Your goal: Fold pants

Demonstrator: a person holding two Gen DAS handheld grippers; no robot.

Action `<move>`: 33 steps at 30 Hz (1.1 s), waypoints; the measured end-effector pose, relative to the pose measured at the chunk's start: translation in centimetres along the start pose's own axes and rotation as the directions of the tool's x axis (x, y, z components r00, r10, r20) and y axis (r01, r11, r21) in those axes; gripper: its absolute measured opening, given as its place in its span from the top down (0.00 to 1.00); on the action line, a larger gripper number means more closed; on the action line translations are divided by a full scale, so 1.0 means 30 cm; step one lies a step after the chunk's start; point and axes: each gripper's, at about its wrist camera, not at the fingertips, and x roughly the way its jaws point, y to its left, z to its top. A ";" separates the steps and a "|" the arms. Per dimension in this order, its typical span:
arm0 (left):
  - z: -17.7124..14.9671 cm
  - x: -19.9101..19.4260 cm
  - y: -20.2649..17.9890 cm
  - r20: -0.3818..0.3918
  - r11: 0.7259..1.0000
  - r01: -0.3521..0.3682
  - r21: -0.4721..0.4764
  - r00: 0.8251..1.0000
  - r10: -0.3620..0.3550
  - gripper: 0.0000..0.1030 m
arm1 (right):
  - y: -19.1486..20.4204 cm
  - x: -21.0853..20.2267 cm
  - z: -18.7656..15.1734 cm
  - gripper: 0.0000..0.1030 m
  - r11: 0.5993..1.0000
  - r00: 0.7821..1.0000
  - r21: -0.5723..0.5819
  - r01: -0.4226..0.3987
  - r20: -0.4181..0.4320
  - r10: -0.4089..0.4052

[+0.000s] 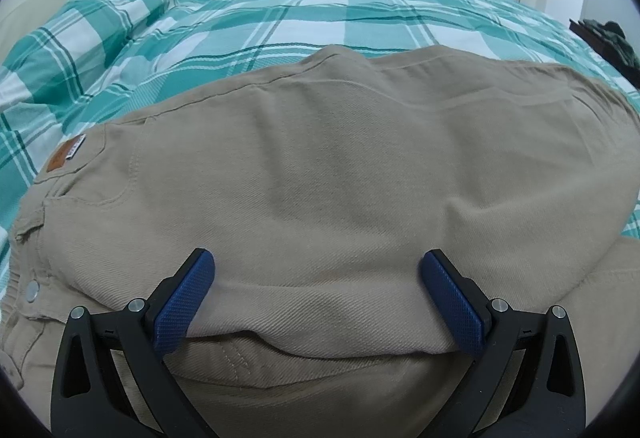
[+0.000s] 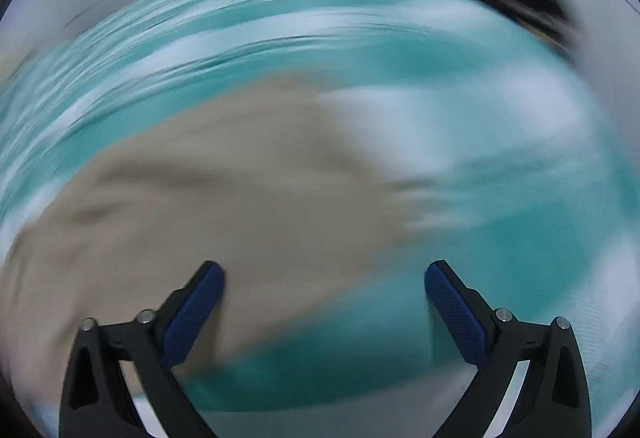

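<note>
Khaki pants (image 1: 320, 165) lie on the bed, over the green-and-white plaid cover (image 1: 260, 17), already doubled at least once: an upper layer ends in a rolled edge above a lower layer near the camera. Waistband snap (image 1: 31, 290) and leather patch (image 1: 66, 153) sit at the pants' left end.

Left tool (image 1: 316, 262): fingers spread wide, straddling the pants' near fold edge, pinching nothing.

Right tool (image 2: 324, 274): also spread, nothing between the pads. Its view is heavily smeared (fast motion), showing only tan cloth to the left and plaid to the right.

Risks, as I judge them:
- Left tool closing on the top layer only, so the lower layer stays behind and the fold skews.
- Right tool arriving fast at the pants' far end and landing on bed cover, dragging plaid instead of khaki.
- Uneven lift between tools, bunching the soft middle.
</note>
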 end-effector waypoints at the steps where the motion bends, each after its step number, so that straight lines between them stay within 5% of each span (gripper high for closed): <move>1: 0.000 0.002 0.000 0.001 1.000 0.001 -0.001 1.000 -0.001 0.01 | -0.087 -0.023 0.010 0.03 0.996 0.999 0.082 -0.024 0.028 0.021; 3: 0.000 0.004 0.002 0.001 1.000 0.003 -0.003 1.000 -0.003 0.01 | -0.226 -0.084 0.009 0.03 0.952 0.974 0.221 -0.213 0.130 0.188; 6: 0.001 0.006 0.001 0.002 1.000 0.002 -0.004 1.000 -0.002 0.01 | -0.258 -0.064 -0.024 0.05 0.806 0.857 0.294 -0.514 0.144 0.495; 8: 0.000 0.006 0.001 0.002 1.000 0.002 -0.003 1.000 -0.002 0.01 | -0.228 0.001 -0.045 0.12 0.742 0.806 0.347 -0.574 0.076 0.587; 11: -0.001 0.007 0.001 0.002 1.000 0.000 -0.003 1.000 0.000 0.01 | -0.206 0.072 -0.052 0.26 0.759 0.841 0.389 -0.523 0.087 0.535; 13: -0.001 0.009 0.003 0.002 1.000 0.001 -0.004 1.000 -0.001 0.01 | -0.216 0.097 -0.035 0.34 0.700 0.830 0.465 -0.542 0.168 0.532; 15: -0.001 0.010 0.003 0.002 1.000 0.001 -0.004 1.000 -0.001 0.01 | -0.211 0.114 -0.010 0.75 0.674 0.826 0.496 -0.547 0.186 0.532; 17: -0.002 0.011 0.003 0.001 1.000 0.001 -0.004 1.000 -0.001 0.01 | -0.166 0.099 0.017 0.90 0.707 0.844 0.476 -0.522 0.174 0.507; 19: -0.002 0.012 0.005 0.002 1.000 0.001 -0.004 1.000 -0.001 0.01 | -0.102 0.034 0.041 0.91 0.751 0.839 0.377 -0.543 0.195 0.509; 22: -0.002 0.012 0.004 0.001 1.000 0.000 -0.003 1.000 0.000 0.01 | 0.063 -0.160 0.038 0.91 0.787 0.784 0.055 -0.615 0.149 0.603; 25: -0.001 0.016 0.004 -0.002 1.000 -0.005 0.001 1.000 0.005 0.01 | 0.217 -0.449 -0.117 0.91 0.693 0.722 -0.314 -0.649 0.032 0.691; 28: 0.002 0.017 0.003 -0.005 1.000 -0.013 0.006 1.000 0.013 0.01 | 0.235 -0.719 -0.365 0.92 0.538 0.686 -0.551 -0.638 -0.089 0.722; 29: 0.003 0.016 0.000 -0.006 1.000 -0.017 0.008 1.000 0.017 0.01 | 0.208 -0.782 -0.451 0.92 0.505 0.684 -0.586 -0.634 -0.120 0.719; 31: 0.006 0.015 -0.005 -0.009 0.999 -0.028 0.016 1.000 0.028 0.01 | 0.103 -0.837 -0.562 0.92 0.517 0.707 -0.592 -0.618 -0.132 0.695; 33: 0.012 0.011 -0.012 -0.017 0.999 -0.042 0.026 0.999 0.042 0.01 | -0.075 -0.811 -0.620 0.91 0.646 0.786 -0.523 -0.557 -0.080 0.613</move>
